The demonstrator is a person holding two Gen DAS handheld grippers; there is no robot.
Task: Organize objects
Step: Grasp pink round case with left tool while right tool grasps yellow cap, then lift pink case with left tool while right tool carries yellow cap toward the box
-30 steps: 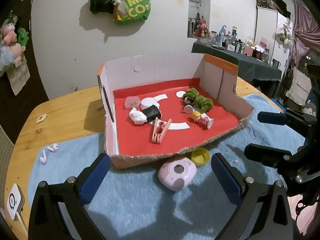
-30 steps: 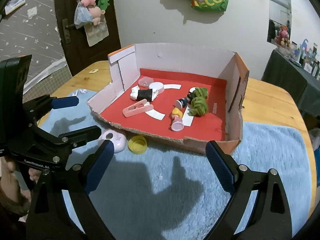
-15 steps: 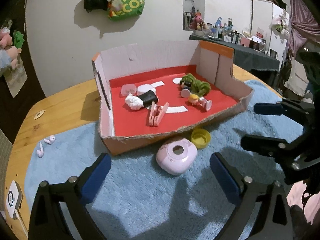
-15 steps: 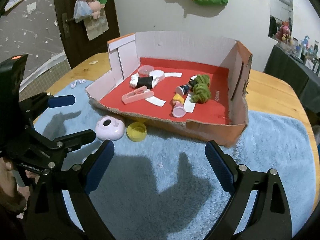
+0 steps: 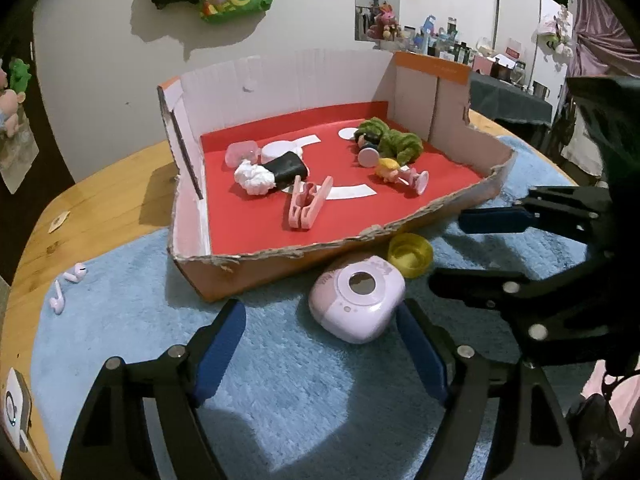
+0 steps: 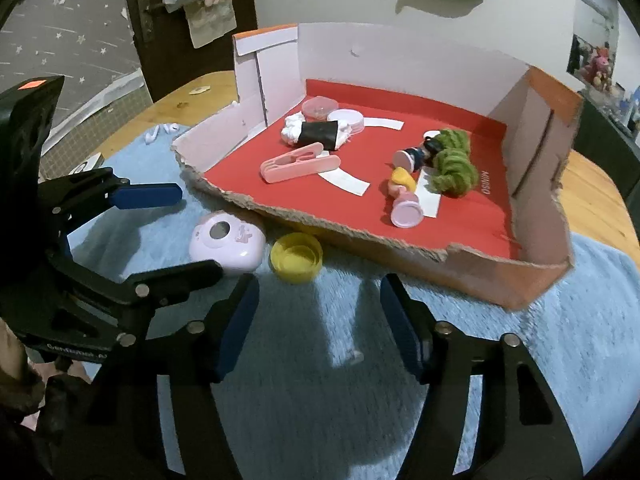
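Note:
A pink round device [image 5: 358, 300] lies on the blue mat in front of the cardboard box [image 5: 280, 254]. My left gripper [image 5: 320, 344] hovers just short of it. Its jaws are closing; the device sits at the fingertips, close to the right one, and the pads do not press it. A yellow cap [image 6: 296, 258] lies beside the device, against the box front [image 6: 360, 236]. My right gripper [image 6: 318, 320] is a little short of the cap, jaws closing on empty air. Each gripper shows in the other's view: the right gripper [image 5: 480, 248] and the left gripper [image 6: 160, 236].
The red box floor holds a pink clip [image 5: 306, 206], a white and black item [image 5: 272, 172], a green plush [image 5: 392, 142] and a small figure [image 5: 402, 174]. Two earbuds [image 5: 74, 274] lie at the mat's left edge. A white gadget [image 5: 14, 404] lies on the wooden table [image 5: 100, 208].
Both grippers have sunk toward the mat and come closer to the pink device and the yellow cap. Both pairs of jaws have narrowed.

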